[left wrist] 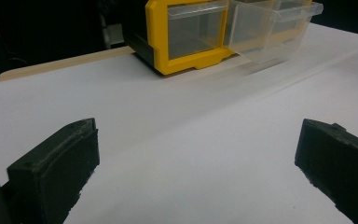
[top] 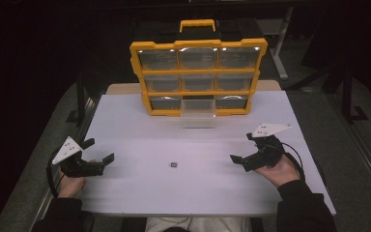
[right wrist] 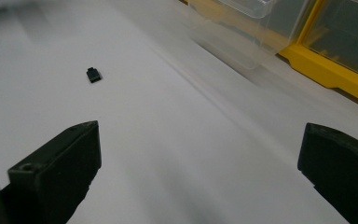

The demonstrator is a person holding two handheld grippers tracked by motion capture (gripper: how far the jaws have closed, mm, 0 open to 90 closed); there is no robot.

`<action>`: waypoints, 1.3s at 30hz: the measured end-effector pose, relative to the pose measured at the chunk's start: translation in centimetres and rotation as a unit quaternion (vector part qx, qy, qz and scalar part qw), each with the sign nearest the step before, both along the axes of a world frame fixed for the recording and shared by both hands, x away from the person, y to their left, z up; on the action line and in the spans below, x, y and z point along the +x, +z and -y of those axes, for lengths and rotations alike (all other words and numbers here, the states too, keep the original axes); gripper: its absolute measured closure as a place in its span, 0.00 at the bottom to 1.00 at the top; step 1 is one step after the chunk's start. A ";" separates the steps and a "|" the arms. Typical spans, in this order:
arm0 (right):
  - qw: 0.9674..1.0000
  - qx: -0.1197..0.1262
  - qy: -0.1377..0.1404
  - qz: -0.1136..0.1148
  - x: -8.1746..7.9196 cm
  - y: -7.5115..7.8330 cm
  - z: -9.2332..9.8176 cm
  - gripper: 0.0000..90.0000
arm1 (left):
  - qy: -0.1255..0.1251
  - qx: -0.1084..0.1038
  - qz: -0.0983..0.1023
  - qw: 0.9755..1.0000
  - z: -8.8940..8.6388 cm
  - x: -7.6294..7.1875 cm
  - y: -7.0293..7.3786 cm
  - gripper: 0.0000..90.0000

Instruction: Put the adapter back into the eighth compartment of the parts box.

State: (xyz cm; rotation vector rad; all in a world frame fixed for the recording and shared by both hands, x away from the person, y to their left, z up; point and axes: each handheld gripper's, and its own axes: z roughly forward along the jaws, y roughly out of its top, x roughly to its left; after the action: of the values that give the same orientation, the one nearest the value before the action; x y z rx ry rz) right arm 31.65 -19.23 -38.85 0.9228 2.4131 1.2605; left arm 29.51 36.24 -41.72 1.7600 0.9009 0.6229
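Both grippers rest low over the white surface (top: 140,116), one near each side edge. Left gripper (top: 100,151): jaws spread wide, nothing between them; in the left gripper view bare surface lies between the two black jaws. Right gripper (top: 241,148): also released, jaws wide apart, empty.

Small dark part (top: 173,165) lies alone toward the near edge of the surface, roughly midway between the two grippers and well apart from both. In the right gripper view the small dark part (right wrist: 93,74) sits ahead and to the left of the jaws; shape too small to tell.

Yellow organiser (top: 198,77) stands upright at the far edge. Its bottom-middle clear drawer (top: 199,112) is pulled out over the surface; it looks empty, though its clear walls make this hard to judge.

Judgement: likely step is picking up the part and dropping it in the open drawer.

Risks:
- Part is tiny and flat against the surface; wide jaws closing from above may skid it away or pinch only an edge, so it flicks out.
- A jaw tip pressing down could drag on the surface sheet.
- The drawer juts out unsupported; a knock from a gripper during the drop could tip it or push it back in.
- Release from too high and the part may bounce out.
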 end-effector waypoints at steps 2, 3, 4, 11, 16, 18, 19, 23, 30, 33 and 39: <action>1.000 -0.004 0.003 -0.002 0.1 0.1 -0.3 0.00 | 0.000 0.000 0.000 1.000 0.0 0.0 0.0 0.00; 1.000 -0.005 0.004 -0.001 0.2 0.2 -0.4 0.00 | 0.000 0.000 0.000 1.000 0.0 0.0 0.0 0.00; 1.000 -0.003 0.006 -0.001 0.3 0.2 -0.5 0.00 | 0.000 0.000 0.000 1.000 0.0 0.0 0.0 0.00; 1.000 -0.003 0.016 -0.004 0.7 0.7 -1.2 0.00 | 0.002 -0.001 -0.001 1.000 0.0 0.0 0.0 0.00; 0.999 -0.013 0.028 -0.006 1.1 1.1 -2.2 0.00 | 0.001 0.000 -0.001 1.000 0.0 0.0 0.0 0.00; 0.999 -0.017 0.031 -0.008 1.3 1.2 -2.5 0.00 | 0.002 -0.001 0.000 1.000 0.0 0.0 0.0 0.00; 0.999 -0.018 0.033 -0.009 1.3 1.2 -2.7 0.00 | 0.002 -0.001 0.000 1.000 0.0 0.0 0.0 0.00; 0.999 -0.023 0.039 -0.008 1.6 1.3 -3.3 0.00 | 0.002 -0.001 0.001 1.000 0.0 0.0 0.0 0.00; 0.998 -0.029 0.047 -0.012 2.0 1.4 -4.1 0.00 | 0.000 -0.001 0.001 1.000 0.0 0.0 0.0 0.00; 0.998 -0.033 0.052 -0.016 2.2 1.2 -4.7 0.00 | -0.002 -0.002 -0.003 1.000 0.0 0.1 -0.1 0.00; 0.997 -0.041 0.064 -0.022 2.5 1.0 -5.8 0.00 | -0.003 -0.004 -0.003 1.000 0.0 0.1 0.0 0.00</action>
State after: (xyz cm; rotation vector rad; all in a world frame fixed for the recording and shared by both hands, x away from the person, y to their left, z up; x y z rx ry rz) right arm 34.10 -13.39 -37.80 0.7939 2.5736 1.1847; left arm 29.56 36.29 -41.77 1.7574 0.9014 0.6099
